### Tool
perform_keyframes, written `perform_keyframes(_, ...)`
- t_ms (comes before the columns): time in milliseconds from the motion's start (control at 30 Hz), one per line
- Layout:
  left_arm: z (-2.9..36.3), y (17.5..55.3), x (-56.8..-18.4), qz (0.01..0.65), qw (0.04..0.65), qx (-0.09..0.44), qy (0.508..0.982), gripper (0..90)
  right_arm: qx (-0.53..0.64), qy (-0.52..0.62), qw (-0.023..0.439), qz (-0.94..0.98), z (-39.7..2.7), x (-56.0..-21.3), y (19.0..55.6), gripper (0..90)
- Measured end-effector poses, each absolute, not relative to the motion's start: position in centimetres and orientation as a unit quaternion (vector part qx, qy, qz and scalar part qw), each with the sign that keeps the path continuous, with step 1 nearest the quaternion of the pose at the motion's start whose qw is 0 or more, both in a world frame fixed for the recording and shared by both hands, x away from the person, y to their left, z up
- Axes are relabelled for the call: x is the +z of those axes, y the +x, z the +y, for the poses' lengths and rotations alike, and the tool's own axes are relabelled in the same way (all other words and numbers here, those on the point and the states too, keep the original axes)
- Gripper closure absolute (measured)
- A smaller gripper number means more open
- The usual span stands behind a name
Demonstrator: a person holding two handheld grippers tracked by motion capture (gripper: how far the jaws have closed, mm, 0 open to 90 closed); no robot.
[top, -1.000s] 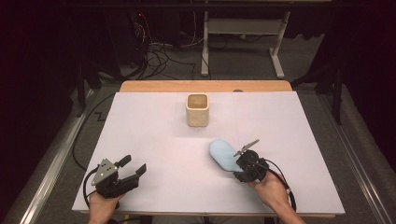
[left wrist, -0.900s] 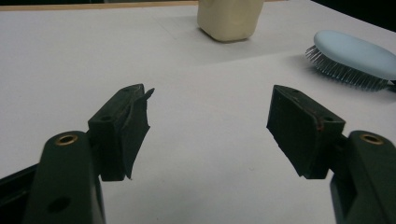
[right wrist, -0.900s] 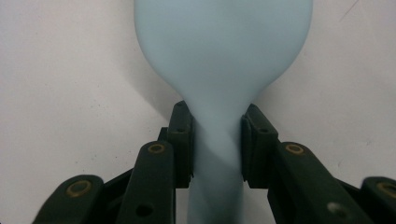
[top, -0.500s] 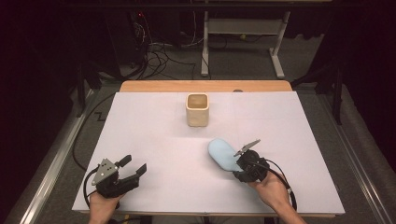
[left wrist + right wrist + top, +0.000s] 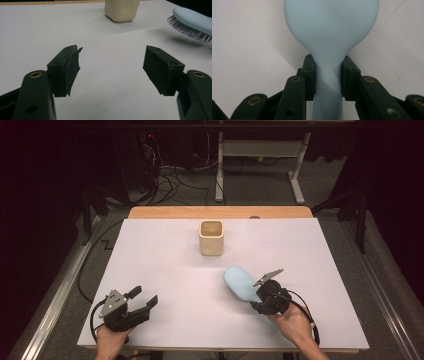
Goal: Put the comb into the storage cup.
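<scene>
The right gripper (image 5: 264, 296) has its jaws clamped on the handle of the hairbrush (image 5: 241, 283), held bristles-down above the table's right front area. The left gripper (image 5: 142, 301) waits near the front left corner, jaws apart and empty. That smooth, tapering handle could twist or slip while being carried toward the cup (image 5: 211, 237).

obstacle: cup (image 5: 211, 238) mid-table, far side | free: white table (image 5: 165, 270) around it

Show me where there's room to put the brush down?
The white table is bare between the cup and the left gripper, which is open. The strip right of the cup to the far edge is bare too. It is crowded near the right gripper, which grips the brush by its handle.
</scene>
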State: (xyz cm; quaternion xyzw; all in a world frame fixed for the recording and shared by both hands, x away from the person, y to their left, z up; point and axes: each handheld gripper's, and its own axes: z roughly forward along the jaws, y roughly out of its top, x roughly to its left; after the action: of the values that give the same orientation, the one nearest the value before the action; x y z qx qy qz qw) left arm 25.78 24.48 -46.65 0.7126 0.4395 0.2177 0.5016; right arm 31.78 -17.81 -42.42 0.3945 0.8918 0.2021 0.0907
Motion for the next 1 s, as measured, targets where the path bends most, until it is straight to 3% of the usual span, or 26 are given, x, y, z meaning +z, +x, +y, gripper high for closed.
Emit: perform_keyframes(1000,23.3,26.0,-46.3,0.428,0.505,0.212,0.719,28.4,0.251,0.376,0.099,0.886,-16.8,-40.6,30.8,70.4)
